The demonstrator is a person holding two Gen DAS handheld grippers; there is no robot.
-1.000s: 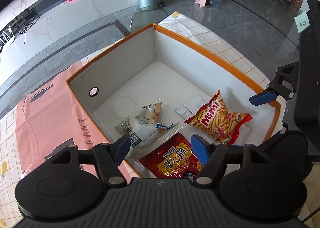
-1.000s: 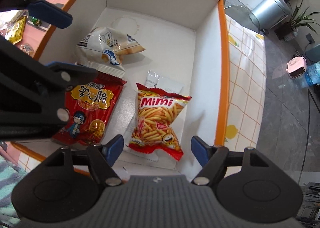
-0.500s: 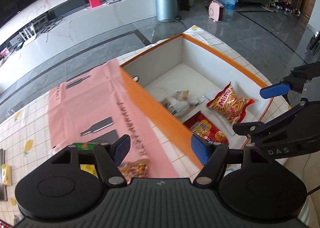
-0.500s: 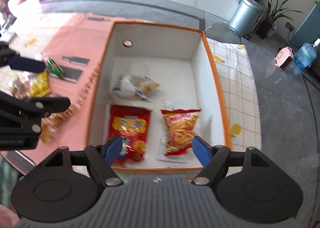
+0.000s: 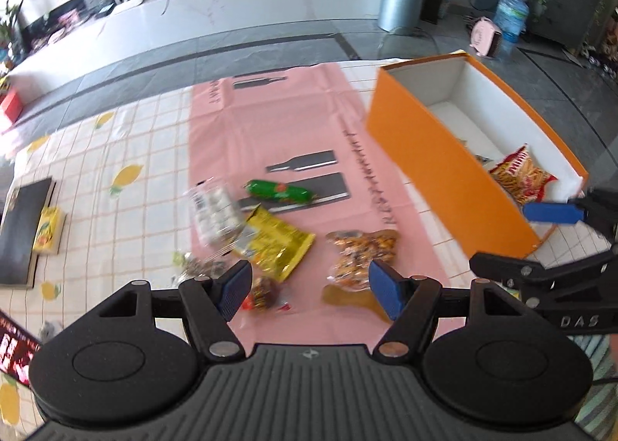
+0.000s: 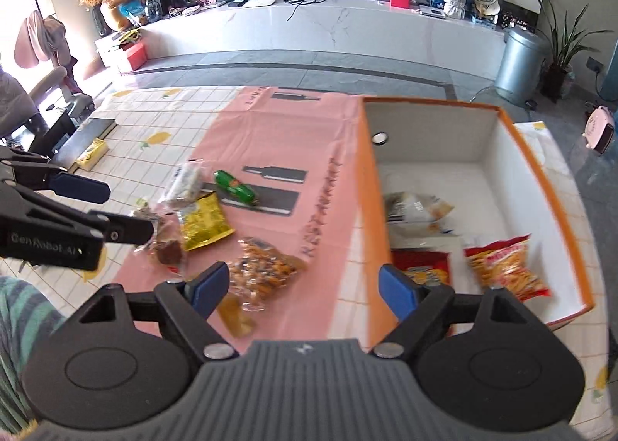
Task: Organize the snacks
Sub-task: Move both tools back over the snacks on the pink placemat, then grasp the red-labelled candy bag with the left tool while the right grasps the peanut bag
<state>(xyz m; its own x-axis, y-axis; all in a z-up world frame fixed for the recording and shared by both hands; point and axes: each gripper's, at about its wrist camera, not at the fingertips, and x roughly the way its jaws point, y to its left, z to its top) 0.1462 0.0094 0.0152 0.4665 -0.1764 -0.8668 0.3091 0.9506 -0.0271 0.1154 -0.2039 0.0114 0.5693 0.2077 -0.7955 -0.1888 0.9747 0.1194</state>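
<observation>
An orange box [image 6: 365, 186] with white inside holds a red Mimi chip bag [image 6: 506, 265], a red snack pack [image 6: 423, 267] and a white packet [image 6: 415, 209]. Loose snacks lie on the pink mat [image 5: 270, 124]: a green pack [image 5: 280, 190], a yellow bag [image 5: 276, 242], a clear bag of orange candies [image 5: 361, 253], a white-and-clear packet [image 5: 214, 209] and a dark red sweet [image 5: 264, 292]. My left gripper [image 5: 309, 288] hangs open and empty above the loose snacks. My right gripper [image 6: 303, 286] is opening, nothing between its fingers, over the mat by the box's left wall.
A checked lemon-print tablecloth [image 5: 127, 155] covers the table. At its left edge lie a black book [image 5: 21, 232] and a small yellow carton [image 5: 48, 228]. Beyond the table are grey floor, a metal bin [image 6: 515, 62] and a long white cabinet. A striped sleeve [image 6: 23, 309] shows lower left.
Both grippers have pulled back and up out of the box and swung left over the pink mat. The loose snacks came into view; the three packs stay in the box.
</observation>
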